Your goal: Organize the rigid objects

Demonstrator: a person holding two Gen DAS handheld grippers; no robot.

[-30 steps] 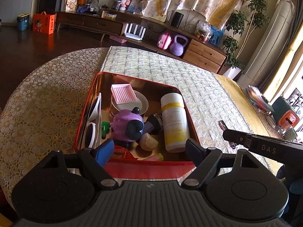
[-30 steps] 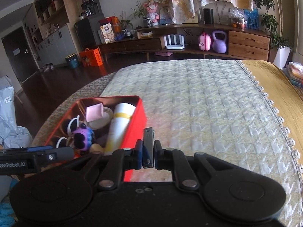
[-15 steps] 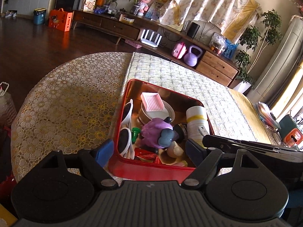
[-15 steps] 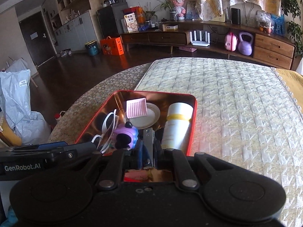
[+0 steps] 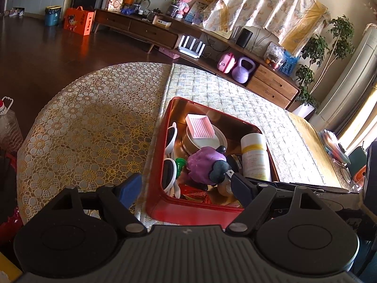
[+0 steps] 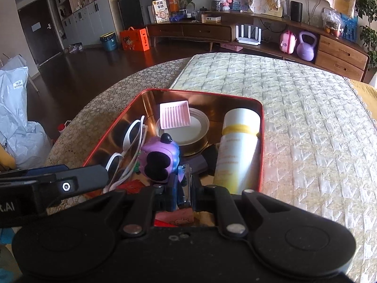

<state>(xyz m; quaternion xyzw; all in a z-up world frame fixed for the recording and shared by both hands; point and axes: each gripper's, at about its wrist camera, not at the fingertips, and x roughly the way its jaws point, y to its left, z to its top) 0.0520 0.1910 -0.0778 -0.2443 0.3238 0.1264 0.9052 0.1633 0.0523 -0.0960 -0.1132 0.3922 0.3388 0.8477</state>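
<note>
A red tin point(image 5: 169, 118) point(image 6: 261, 141) sits on the table. It holds white sunglasses point(image 5: 170, 167) point(image 6: 132, 141), a pink ridged dish point(image 5: 199, 126) point(image 6: 174, 115) on a round lid, a purple toy point(image 5: 205, 162) point(image 6: 160, 155) and a white bottle with a yellow band point(image 5: 255, 155) point(image 6: 238, 151). My left gripper point(image 5: 186, 188) is open and empty at the tin's near rim. My right gripper point(image 6: 185, 188) is shut on a small metal clip point(image 6: 186, 184) and holds it over the tin's near end, beside the purple toy.
The table wears a gold lace cloth point(image 5: 82, 129) and a quilted runner point(image 6: 306, 118). A low wooden sideboard point(image 6: 212, 31) with a pink case and a purple kettlebell point(image 6: 306, 47) stands behind. A plastic bottle point(image 5: 9, 127) stands on the floor at the left.
My right gripper has carried the clip leftward from beside the tin to over its near end. My left gripper has shifted left, its fingers still open.
</note>
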